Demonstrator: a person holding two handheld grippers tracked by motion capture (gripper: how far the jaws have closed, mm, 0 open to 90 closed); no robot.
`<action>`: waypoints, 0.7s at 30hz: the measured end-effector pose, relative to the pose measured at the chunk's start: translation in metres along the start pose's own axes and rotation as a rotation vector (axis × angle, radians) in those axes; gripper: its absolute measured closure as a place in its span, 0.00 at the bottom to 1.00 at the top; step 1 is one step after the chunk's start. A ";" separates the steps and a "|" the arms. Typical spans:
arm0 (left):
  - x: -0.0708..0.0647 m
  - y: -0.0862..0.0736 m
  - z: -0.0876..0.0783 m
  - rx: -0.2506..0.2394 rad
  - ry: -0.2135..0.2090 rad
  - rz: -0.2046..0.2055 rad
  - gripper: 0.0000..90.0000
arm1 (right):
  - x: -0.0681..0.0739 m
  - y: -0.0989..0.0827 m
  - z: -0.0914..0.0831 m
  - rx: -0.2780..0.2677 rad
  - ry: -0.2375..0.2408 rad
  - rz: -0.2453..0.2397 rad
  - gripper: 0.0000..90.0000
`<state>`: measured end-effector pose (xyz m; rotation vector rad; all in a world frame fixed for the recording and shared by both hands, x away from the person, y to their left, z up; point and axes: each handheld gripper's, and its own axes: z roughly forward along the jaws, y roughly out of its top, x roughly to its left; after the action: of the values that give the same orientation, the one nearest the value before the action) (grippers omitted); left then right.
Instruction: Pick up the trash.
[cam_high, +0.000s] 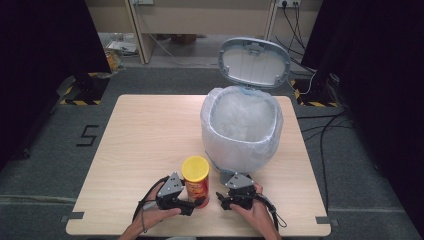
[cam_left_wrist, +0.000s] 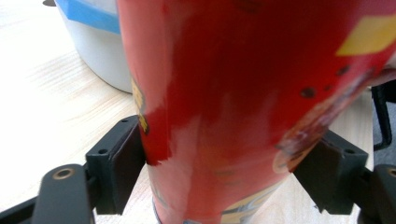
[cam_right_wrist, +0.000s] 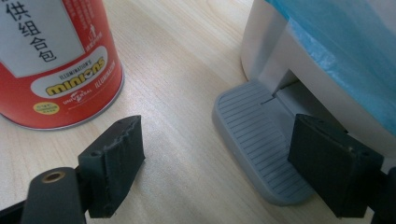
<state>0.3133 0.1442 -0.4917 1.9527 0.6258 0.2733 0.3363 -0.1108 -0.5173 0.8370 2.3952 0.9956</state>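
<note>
A red snack can (cam_high: 196, 186) with a yellow lid stands upright near the table's front edge, just left of the bin's foot. My left gripper (cam_high: 196, 202) reaches it from the left, and in the left gripper view both black pads (cam_left_wrist: 122, 158) press against the sides of the can (cam_left_wrist: 243, 93). My right gripper (cam_high: 230, 194) rests a little to the can's right, in front of the bin. Its jaws stand wide open (cam_right_wrist: 219, 158) over the wood and the grey ribbed pedal (cam_right_wrist: 254, 135), with nothing gripped. The can (cam_right_wrist: 56, 60) stands to their left.
A pedal bin (cam_high: 241, 127) lined with a pale plastic bag stands on the right half of the wooden table (cam_high: 145, 130), its grey lid (cam_high: 253, 62) raised at the back. Cables trail on the floor at the right.
</note>
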 end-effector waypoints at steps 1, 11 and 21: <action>0.000 0.001 -0.001 0.000 0.006 0.014 0.26 | 0.000 0.000 0.000 0.000 0.000 0.000 0.20; 0.015 0.011 -0.019 -0.033 0.055 -0.010 0.26 | 0.000 0.000 0.000 0.003 -0.001 0.002 0.20; 0.036 0.023 -0.038 -0.073 0.128 -0.041 0.26 | 0.000 0.000 0.000 0.005 0.000 0.002 0.20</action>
<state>0.3334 0.1846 -0.4573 1.8608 0.7281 0.3924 0.3361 -0.1104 -0.5169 0.8406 2.3983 0.9907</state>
